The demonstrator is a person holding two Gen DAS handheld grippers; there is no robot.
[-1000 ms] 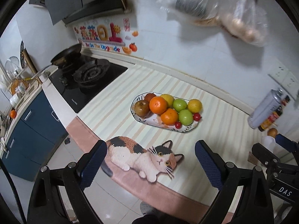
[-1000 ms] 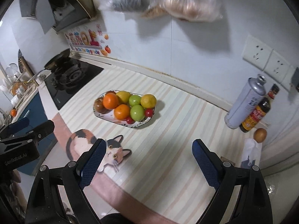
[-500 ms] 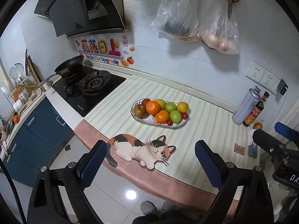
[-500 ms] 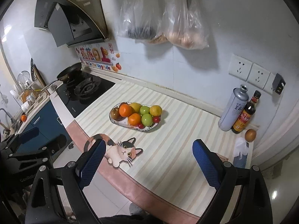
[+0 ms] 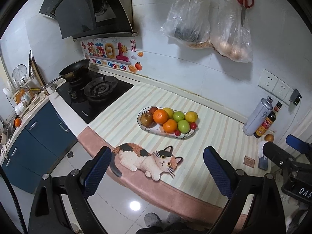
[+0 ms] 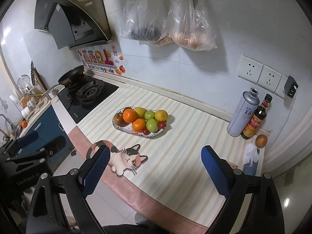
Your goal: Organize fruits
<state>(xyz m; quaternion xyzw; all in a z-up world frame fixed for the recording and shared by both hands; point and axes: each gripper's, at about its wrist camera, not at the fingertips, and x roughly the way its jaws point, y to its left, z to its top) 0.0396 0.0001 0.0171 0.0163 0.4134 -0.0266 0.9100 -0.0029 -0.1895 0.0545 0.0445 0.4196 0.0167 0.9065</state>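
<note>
An oval patterned plate [image 5: 187, 135] [image 6: 120, 127] sits mid-counter on the striped mat. It holds oranges [image 5: 160, 116] [image 6: 129, 115], green fruits [image 5: 183, 126] [image 6: 152, 125], yellow fruits [image 5: 191, 116] [image 6: 161, 115], a brown fruit [image 5: 147, 119] and small red tomatoes [image 5: 193, 125]. My left gripper [image 5: 157, 167] is open and empty, back from the counter's front edge. My right gripper [image 6: 155, 165] is open and empty, also held back over the front edge. Each gripper shows at the edge of the other's view.
A gas stove [image 5: 93, 95] with a pan [image 5: 75, 71] lies left of the mat. A spray can [image 6: 243, 115], a sauce bottle [image 6: 254, 122] and a brown round fruit [image 6: 261, 140] stand at the right wall. Plastic bags [image 5: 210, 29] hang above. A cat-shaped mat [image 5: 148, 160] lies at the front edge.
Both grippers have pulled back and up from the counter, so the plate looks smaller and farther. Both stay open and empty.
</note>
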